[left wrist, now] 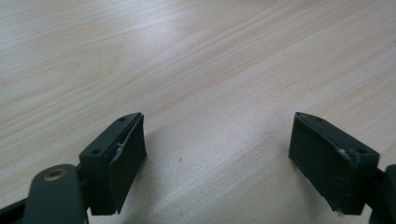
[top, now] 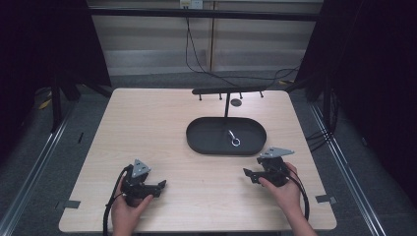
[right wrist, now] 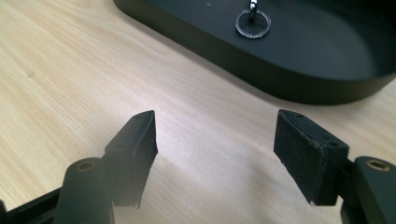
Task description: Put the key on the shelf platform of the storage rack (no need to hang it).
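Small silver metal key ring with a short shank (top: 234, 139), lying flat inside a shallow black oval tray (top: 196, 137) at centre frame on the pale wooden desk (top: 147, 123). Right tongs (top: 247, 173), lower right, stand wide and empty; left tongs (top: 163, 185), lower left, likewise.

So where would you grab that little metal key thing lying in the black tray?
Probably by its ring, coming from above: the key lies flat on the floor of the tray, whose raised wall blocks a sideways approach. The open right tongs are nearest.
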`<state>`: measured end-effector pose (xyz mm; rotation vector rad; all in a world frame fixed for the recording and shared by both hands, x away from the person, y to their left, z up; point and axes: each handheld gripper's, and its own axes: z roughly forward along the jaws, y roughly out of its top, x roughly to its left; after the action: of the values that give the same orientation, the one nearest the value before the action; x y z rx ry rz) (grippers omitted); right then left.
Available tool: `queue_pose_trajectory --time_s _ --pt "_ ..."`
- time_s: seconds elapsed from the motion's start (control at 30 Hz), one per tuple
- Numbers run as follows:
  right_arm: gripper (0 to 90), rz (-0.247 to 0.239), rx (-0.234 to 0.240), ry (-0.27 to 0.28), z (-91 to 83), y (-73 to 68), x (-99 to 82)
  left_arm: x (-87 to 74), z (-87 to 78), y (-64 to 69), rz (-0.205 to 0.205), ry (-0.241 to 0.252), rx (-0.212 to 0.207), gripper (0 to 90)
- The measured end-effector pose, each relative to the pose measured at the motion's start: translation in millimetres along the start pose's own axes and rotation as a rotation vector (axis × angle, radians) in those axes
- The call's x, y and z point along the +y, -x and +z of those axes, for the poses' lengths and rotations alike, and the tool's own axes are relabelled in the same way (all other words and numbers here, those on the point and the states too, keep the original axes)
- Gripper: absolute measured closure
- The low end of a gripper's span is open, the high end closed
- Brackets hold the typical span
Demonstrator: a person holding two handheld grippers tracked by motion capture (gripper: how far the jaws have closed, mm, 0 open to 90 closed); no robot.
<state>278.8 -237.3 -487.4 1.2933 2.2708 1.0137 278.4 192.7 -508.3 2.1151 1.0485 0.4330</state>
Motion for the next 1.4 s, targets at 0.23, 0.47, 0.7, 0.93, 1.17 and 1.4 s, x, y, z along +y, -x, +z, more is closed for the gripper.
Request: queue_pose_trajectory --time_s 0.23,0.47,0.7,0.93,1.17,1.4 --pt "30.2 0.010 -0.014 -0.006 -4.2 3.9 -15.0 0.0 -0.1 0.0 0.000 -0.001 0.000 18.4" --pt "30.1 0.020 -0.026 -0.011 -10.6 7.0 -30.3 0.0 -0.1 0.0 0.000 -0.001 0.000 18.4" --pt "30.1 0.027 -0.037 -0.002 -16.3 12.1 -41.6 0.0 0.0 0.0 0.000 0.000 0.000 18.5" --pt "29.9 0.035 -0.042 0.005 -22.1 15.7 -47.8 0.0 0.0 0.1 -0.001 0.000 0.000 18.4" --pt "27.5 0.006 -0.047 0.021 -23.8 16.6 -52.6 0.0 0.0 0.0 0.000 0.000 0.000 18.4" --pt "23.9 -0.004 -0.043 0.013 -23.9 16.4 -53.1 0.0 -0.2 -0.1 0.003 -0.003 0.000 18.4"
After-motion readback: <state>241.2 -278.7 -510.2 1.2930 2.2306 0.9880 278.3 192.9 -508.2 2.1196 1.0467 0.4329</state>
